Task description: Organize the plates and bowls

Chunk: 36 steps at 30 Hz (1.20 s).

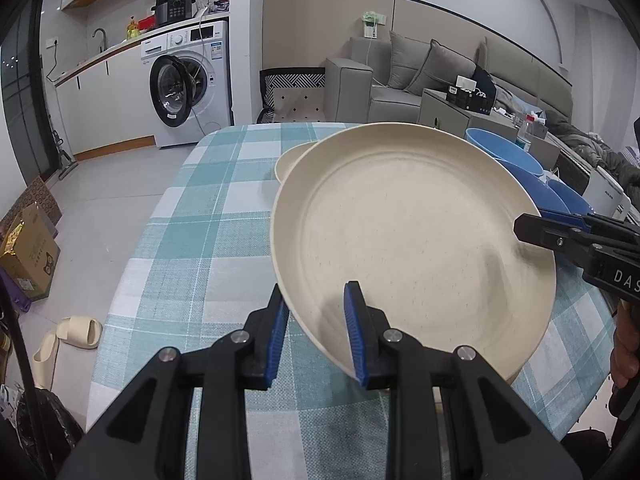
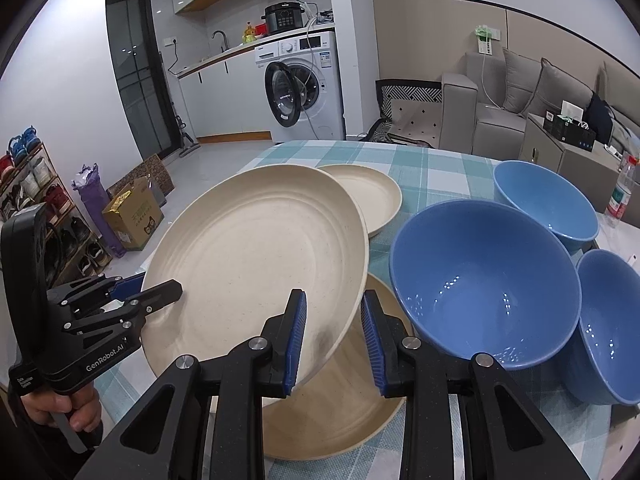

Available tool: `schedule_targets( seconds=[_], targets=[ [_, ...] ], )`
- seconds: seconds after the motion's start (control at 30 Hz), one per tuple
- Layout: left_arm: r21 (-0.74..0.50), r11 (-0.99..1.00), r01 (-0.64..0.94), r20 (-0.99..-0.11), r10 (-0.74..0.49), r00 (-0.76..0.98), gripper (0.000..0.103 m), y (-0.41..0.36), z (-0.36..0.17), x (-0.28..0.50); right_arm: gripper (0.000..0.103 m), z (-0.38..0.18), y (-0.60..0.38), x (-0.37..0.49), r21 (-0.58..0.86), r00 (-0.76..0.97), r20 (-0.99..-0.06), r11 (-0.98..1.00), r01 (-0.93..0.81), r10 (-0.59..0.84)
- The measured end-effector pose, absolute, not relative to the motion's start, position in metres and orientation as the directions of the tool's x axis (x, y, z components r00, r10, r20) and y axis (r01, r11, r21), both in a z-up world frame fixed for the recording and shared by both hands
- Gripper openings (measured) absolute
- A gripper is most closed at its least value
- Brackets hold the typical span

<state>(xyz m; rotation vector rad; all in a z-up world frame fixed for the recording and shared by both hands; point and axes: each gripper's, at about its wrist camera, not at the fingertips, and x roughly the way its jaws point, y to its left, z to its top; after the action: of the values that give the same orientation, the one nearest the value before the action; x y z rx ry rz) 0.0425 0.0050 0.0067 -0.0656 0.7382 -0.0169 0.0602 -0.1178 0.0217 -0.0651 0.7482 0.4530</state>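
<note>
L gripper [image 1: 316, 332] & R gripper [image 2: 334, 340] fingers both clamped on tilted cream plate [image 2: 256, 264].

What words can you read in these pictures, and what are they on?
"GenRobot.AI": on the left gripper.
"DAS": on the right gripper, cut off by the picture's edge.
Too small or blurred to read: small white print on the left gripper's side, the washing machine labels, the cooker panel, the cardboard box print, the bottle label.
</note>
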Motion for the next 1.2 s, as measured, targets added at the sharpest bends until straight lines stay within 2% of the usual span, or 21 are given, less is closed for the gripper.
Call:
schedule_targets(
  seconds=[1.2],
  targets=[
    [-0.042,0.999,0.018,-0.722,-0.043,0.691,0.026,-0.013,-0.021,0.055,0.030,-0.012,-0.132,0.050,0.081,0.630,-0.705,0.920,-0.383,0.325]
  ],
)
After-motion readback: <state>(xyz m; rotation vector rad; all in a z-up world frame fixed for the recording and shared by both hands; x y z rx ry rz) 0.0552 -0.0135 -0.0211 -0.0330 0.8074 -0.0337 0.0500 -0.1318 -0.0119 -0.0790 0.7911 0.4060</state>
